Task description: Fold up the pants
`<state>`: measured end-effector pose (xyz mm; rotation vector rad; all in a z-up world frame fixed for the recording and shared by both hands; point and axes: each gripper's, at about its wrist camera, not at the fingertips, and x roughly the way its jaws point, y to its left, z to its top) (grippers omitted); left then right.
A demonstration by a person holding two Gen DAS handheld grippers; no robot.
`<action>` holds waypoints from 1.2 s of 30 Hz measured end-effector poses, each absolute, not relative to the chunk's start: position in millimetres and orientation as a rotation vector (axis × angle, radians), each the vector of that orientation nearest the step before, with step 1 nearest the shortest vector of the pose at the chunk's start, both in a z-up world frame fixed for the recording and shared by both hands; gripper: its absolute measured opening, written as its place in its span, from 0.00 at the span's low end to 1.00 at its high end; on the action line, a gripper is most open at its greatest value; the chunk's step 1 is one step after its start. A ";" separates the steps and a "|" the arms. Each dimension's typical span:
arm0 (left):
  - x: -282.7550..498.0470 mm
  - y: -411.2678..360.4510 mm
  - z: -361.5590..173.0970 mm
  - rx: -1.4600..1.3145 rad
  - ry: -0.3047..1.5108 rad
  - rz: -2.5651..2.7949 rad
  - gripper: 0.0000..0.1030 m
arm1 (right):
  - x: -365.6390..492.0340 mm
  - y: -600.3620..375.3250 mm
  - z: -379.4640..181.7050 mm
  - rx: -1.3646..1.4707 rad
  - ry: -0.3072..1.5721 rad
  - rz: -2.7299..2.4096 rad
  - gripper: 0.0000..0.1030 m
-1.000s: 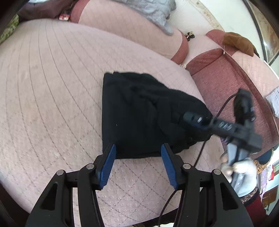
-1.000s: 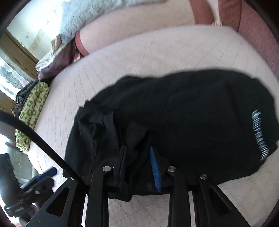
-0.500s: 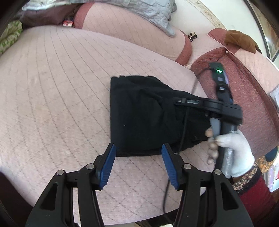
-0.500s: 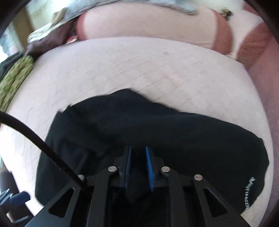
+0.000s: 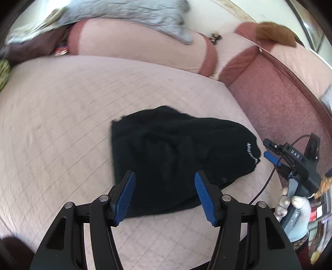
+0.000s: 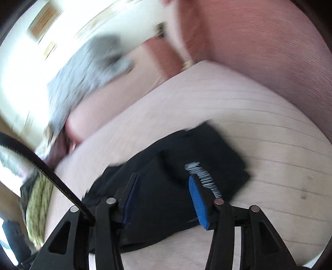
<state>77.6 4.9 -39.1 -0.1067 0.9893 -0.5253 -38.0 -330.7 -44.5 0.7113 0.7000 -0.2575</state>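
Note:
The black pants [image 5: 170, 149] lie folded in a compact bundle on the pink quilted cushion [image 5: 62, 124], with a white printed logo [image 5: 252, 152] at their right edge. My left gripper [image 5: 165, 187] is open and empty just above the bundle's near edge. My right gripper [image 6: 164, 184] is open and empty over the pants [image 6: 170, 187], near the white logo [image 6: 204, 178]. In the left wrist view the right gripper [image 5: 269, 149] is to the right of the pants, apart from them, held by a gloved hand [image 5: 294, 209].
The cushion [image 6: 249, 116] is the seat of a pink and dark red sofa. A grey blanket [image 5: 132, 14] drapes over the backrest. A brown cloth [image 5: 274, 33] lies on the right backrest. A green patterned cloth [image 6: 39, 199] lies at the far left. A black cable [image 5: 267, 182] hangs from the right gripper.
My right gripper has opened, let go of the pants and swung away to their right side. The pants now lie flat in a folded bundle. My left gripper stays open near them.

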 end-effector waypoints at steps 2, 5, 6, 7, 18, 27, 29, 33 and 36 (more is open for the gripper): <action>85.1 -19.9 -30.4 -0.041 0.988 -0.564 0.58 | -51.9 -345.0 -50.5 0.757 0.662 -0.301 0.57; 93.6 -59.5 -20.5 0.067 0.964 -0.598 0.60 | -64.7 -359.2 -61.9 0.853 0.642 -0.328 0.57; 96.4 -71.5 -18.7 0.092 0.961 -0.609 0.60 | -66.8 -363.7 -64.1 0.876 0.639 -0.327 0.57; 100.5 -84.4 -17.3 0.114 0.962 -0.624 0.61 | -69.3 -367.9 -65.1 0.887 0.641 -0.334 0.57; 185.2 -261.5 -39.0 0.237 1.133 -0.914 0.61 | -72.5 -382.1 -88.2 0.992 0.683 -0.350 0.64; 197.7 -361.3 -104.1 0.427 1.299 -1.053 0.61 | -47.7 -374.8 -107.7 0.942 0.745 -0.339 0.72; 197.7 -375.5 -120.8 0.462 1.360 -1.053 0.62 | -45.3 -372.7 -108.0 0.929 0.737 -0.327 0.75; 183.8 -381.5 -113.0 0.526 1.302 -1.061 0.22 | -44.4 -375.5 -110.1 0.970 0.710 -0.275 0.62; 180.1 -367.8 -94.9 0.487 1.271 -1.075 0.15 | -46.1 -376.5 -112.1 1.034 0.691 -0.205 0.23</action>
